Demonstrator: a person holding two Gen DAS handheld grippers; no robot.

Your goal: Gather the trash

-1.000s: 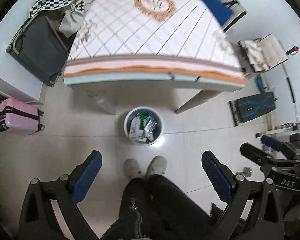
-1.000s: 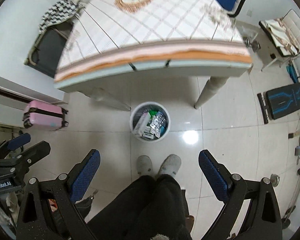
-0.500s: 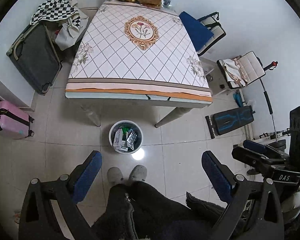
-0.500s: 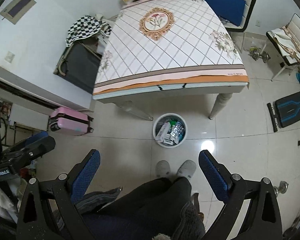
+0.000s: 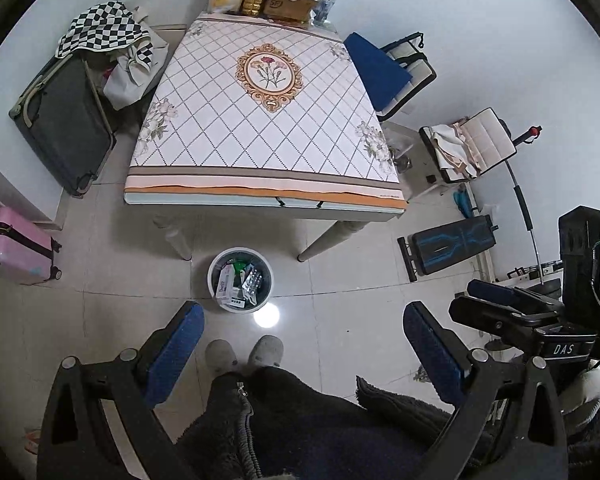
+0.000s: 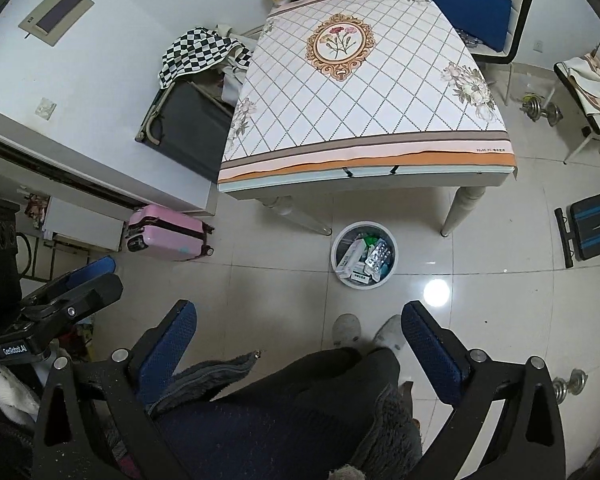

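Left wrist view: both tools [image 5: 300, 344] [image 6: 298, 338] held high, spread, facing down over bin [image 5: 240, 278].

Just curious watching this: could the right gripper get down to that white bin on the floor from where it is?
Probably yes. The right gripper is open and empty, high above the white bin, which stands uncovered on bare floor before the table; only the person's legs are near.

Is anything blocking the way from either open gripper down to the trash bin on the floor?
Nothing visible does. The trash bin stands open-topped on bare floor, just clear of the table edge. Both the left gripper and right gripper are empty, held high above the person's slippers.
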